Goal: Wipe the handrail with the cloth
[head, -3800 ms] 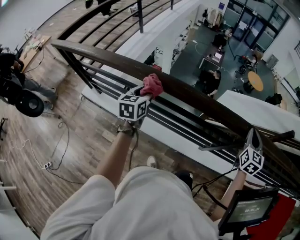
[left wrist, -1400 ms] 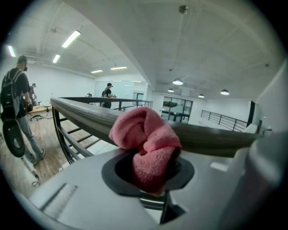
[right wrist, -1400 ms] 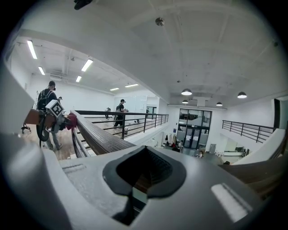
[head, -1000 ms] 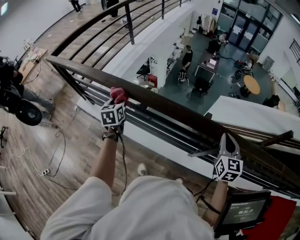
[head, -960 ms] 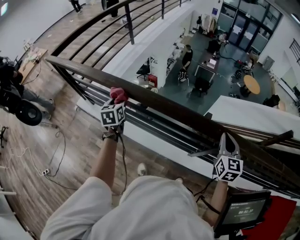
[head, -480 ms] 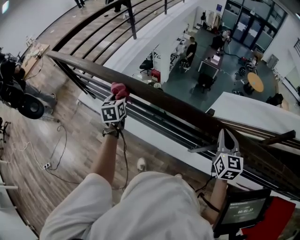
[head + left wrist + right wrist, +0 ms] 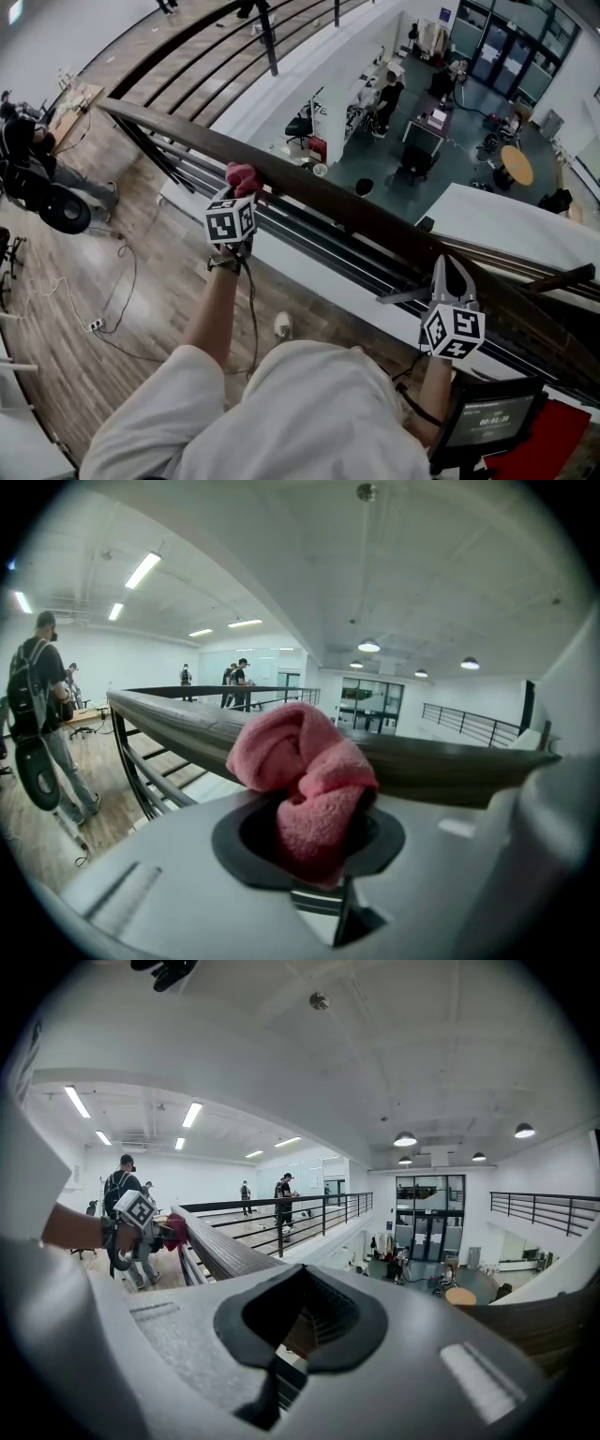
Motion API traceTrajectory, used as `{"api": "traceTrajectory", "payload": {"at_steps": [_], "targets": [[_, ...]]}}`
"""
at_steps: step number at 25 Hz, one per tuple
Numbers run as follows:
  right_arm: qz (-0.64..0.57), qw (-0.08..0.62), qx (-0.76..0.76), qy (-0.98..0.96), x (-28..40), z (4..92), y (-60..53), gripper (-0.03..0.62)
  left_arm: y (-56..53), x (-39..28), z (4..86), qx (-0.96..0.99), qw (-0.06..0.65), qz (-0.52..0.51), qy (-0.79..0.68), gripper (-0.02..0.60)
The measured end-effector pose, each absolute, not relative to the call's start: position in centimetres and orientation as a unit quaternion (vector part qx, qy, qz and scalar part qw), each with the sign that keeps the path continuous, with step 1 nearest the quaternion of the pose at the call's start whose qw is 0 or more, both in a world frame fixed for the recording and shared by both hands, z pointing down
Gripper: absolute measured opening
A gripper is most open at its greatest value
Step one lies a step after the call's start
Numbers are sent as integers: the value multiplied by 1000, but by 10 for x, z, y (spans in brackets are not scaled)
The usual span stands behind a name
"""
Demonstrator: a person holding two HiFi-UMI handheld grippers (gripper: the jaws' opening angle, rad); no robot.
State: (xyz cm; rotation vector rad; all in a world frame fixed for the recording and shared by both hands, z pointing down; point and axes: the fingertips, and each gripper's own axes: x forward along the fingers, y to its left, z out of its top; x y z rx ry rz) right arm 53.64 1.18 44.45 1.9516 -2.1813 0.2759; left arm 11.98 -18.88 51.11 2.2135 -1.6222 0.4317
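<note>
- left tool (image 7: 314, 841) is pinching the pink cloth (image 7: 298, 761), bunched against the handrail (image 7: 347, 204) right ahead of it
- right tool (image 7: 298, 1326) is pressed together, nothing in it

Two grippers, a left gripper (image 7: 240, 187) and a right gripper (image 7: 450, 268), one pink cloth (image 7: 244, 175), one handrail (image 7: 356, 202), one screen (image 7: 488, 418)

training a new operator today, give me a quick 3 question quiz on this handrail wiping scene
1. True or false: the right gripper holds the cloth.
2. What colour is the cloth? A blue, B pink, C white.
3. Fill in: the left gripper holds the cloth up to the dark ____.

Key: 1 false, its jaws are shut and empty; 2 B; 3 handrail.
</note>
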Motion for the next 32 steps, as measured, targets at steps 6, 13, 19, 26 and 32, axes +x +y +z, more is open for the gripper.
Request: {"api": "traceTrajectory", "payload": {"at_steps": [6,13,19,26,32], "targets": [[86,104,641,-755,528,442,14,2,-183,126,509,787,182,153,-569,94],[75,101,641,-757,530,437,17,2,-176,135,511,791,180,159,-563,94],[100,101,653,-744,542,444,20,2,-172,143,512,794,178,163,-557,94],[96,108,657,-740,552,448,22,2,-167,154,513,799,176,168,-550,94],[96,108,656,-741,549,447,19,2,-164,160,511,804,176,171,-542,94]]}}
